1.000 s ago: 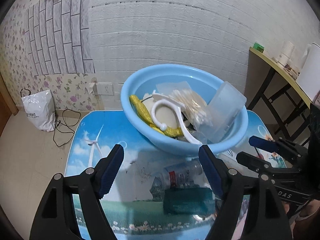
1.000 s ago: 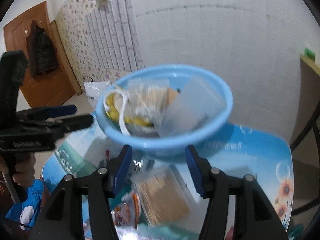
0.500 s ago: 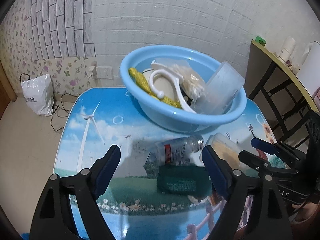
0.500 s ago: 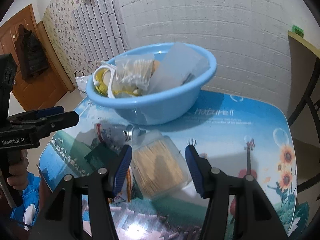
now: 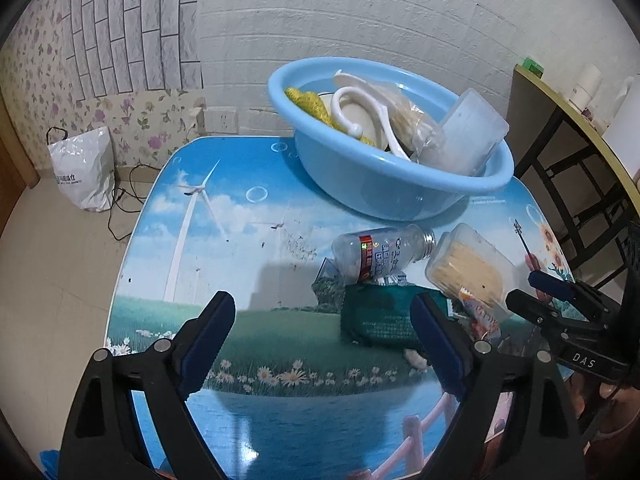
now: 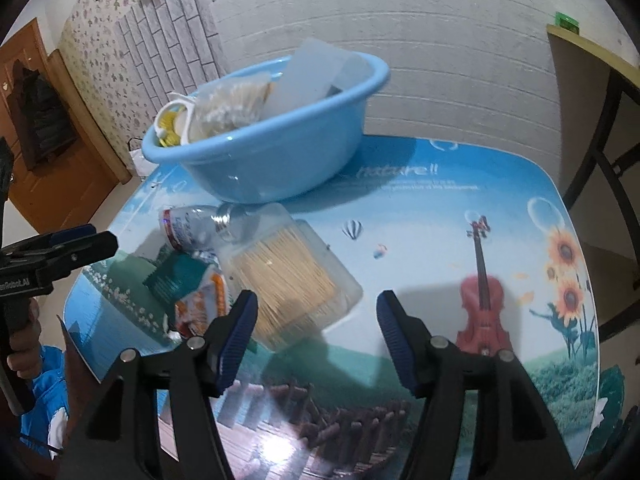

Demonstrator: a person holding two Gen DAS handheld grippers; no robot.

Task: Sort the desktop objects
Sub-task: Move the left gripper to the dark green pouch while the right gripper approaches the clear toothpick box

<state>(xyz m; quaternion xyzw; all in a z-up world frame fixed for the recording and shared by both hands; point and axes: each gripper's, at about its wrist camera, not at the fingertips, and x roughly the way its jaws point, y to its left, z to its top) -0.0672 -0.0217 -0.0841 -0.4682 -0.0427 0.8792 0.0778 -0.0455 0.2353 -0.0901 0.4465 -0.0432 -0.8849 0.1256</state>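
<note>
A blue basin (image 5: pixel 400 188) (image 6: pixel 280 160) holding a white hook, a yellow cloth, a bag and a clear box stands at the back of the table. In front of it lie a clear bottle (image 5: pixel 380 256) (image 6: pixel 192 224), a clear box of wooden sticks (image 5: pixel 472 272) (image 6: pixel 288 276), a green packet (image 5: pixel 384 316) (image 6: pixel 176 276) and an orange-white packet (image 5: pixel 478 312) (image 6: pixel 204 300). My left gripper (image 5: pixel 322 304) hovers over the table, its jaws opening, with the green packet near its right finger but untouched. My right gripper (image 6: pixel 318 298) has its jaws opening just behind the stick box, and nothing is gripped.
The table top (image 6: pixel 460 208) bears a printed landscape. A white bag (image 5: pixel 82 172) and a cable lie on the floor at the left. A side table (image 5: pixel 568 112) with cups stands at the right. A brown door (image 6: pixel 40 140) is on the far left.
Both grippers have sunk toward the table, so the basin sits higher in each view. Both pairs of jaws stand wider apart. The items in front of the basin have come into full view.
</note>
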